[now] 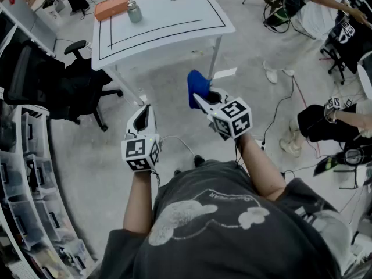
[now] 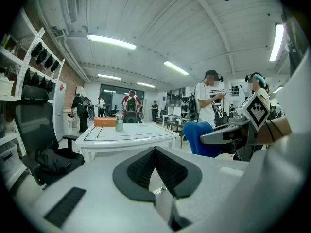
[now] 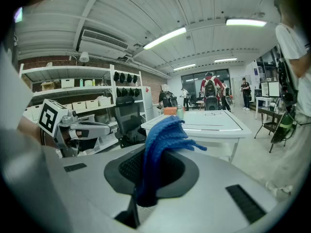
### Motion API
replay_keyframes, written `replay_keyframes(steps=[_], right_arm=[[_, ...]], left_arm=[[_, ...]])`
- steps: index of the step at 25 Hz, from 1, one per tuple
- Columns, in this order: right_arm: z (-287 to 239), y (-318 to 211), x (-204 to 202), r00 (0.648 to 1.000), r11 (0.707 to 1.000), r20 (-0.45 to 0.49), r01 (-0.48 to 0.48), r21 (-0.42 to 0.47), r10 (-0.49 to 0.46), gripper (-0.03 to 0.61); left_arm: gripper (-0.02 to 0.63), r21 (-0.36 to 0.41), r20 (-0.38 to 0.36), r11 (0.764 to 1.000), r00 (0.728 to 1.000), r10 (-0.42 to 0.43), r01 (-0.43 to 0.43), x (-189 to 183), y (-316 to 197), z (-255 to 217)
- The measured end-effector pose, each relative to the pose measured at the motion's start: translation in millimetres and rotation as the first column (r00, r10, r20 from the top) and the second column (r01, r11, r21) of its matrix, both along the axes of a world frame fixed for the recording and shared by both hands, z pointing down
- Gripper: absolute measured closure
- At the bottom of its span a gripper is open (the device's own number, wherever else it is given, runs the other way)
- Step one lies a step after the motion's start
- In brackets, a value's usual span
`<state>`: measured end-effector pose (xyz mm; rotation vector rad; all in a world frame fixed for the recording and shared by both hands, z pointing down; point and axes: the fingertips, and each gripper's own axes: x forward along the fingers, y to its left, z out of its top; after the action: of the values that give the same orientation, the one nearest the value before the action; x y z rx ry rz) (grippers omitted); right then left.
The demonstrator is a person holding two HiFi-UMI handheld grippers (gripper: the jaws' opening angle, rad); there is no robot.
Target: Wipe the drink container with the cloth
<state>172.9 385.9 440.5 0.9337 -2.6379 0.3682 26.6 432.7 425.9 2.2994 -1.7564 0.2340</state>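
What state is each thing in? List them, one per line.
Right gripper: shut on the blue knitted cloth.
Left gripper: shut, empty.
Blue knitted cloth: bunched, held in the air.
Grey-green drink container: upright on the white table.
Orange box: flat, beside the container.

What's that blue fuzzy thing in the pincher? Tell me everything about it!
It is the blue cloth. It looks soft and knitted, with ribbed rows. It is bunched up and pinched between the closed jaws of the right gripper. Its loose top sticks up past the jaws and flops forward. It is held up in the air, well short of the white table. Nothing else touches it.
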Motion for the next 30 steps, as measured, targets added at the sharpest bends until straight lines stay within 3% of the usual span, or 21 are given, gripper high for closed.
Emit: replay_keyframes(steps=[11, 15, 24, 30], right_arm=[[18, -40, 30, 0.999, 0.999, 0.004, 0.047, -0.014, -0.047, 0.534], [19, -51, 36, 0.997, 0.998, 0.050, 0.052, -0.035, -0.050, 0.534], [33, -87, 12, 0.997, 0.997, 0.059, 0.057, -0.057, -0.054, 0.534], [38, -142, -8, 1.000, 0.998, 0.014, 0.027, -0.049, -0.026, 0.534]], left_arm=[[0.612, -0.028, 0.004, 0.997, 0.998, -0.068, 0.068, 24, -28, 19], [0.612, -0.020, 0.003, 0.996, 0.996, -0.090, 0.090, 26, -31, 14], [0.612, -0.018, -0.017, 0.993, 0.993, -0.117, 0.117, -4, -68, 22], [0.612, -0.017, -0.054, 0.994, 0.993, -0.107, 0.106, -39, -136, 33]])
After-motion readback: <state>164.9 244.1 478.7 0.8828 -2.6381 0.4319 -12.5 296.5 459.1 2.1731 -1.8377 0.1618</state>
